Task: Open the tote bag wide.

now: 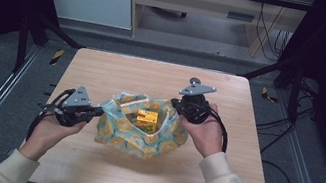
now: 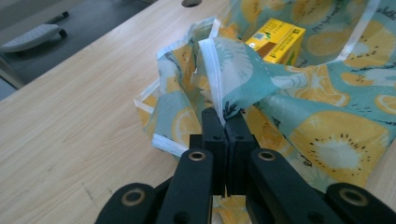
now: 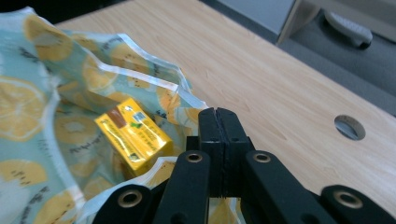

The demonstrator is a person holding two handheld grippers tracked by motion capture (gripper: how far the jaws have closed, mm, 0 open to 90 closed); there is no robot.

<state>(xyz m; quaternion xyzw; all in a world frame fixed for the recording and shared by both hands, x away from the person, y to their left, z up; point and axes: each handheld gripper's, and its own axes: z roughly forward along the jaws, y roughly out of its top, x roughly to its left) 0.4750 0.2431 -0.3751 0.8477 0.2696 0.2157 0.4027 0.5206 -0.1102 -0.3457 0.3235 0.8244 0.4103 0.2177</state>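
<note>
A teal fabric bag (image 1: 139,140) printed with lemon slices lies open in the middle of the wooden table (image 1: 153,77). Inside it sits a yellow carton (image 1: 147,117), which the left gripper view (image 2: 275,39) and the right gripper view (image 3: 133,135) both look down on. My left gripper (image 1: 99,111) is at the bag's left rim, and its jaws (image 2: 225,120) are shut on the white-edged fabric (image 2: 215,70). My right gripper (image 1: 176,108) is at the bag's right rim; its jaws (image 3: 218,112) are shut where the rim (image 3: 184,95) meets them.
A round cable hole (image 3: 350,127) is cut into the table near its far edge. Bare wood (image 1: 119,71) lies on all sides of the bag. Beyond the table stand a cabinet (image 1: 192,0) and black frame struts (image 1: 35,28).
</note>
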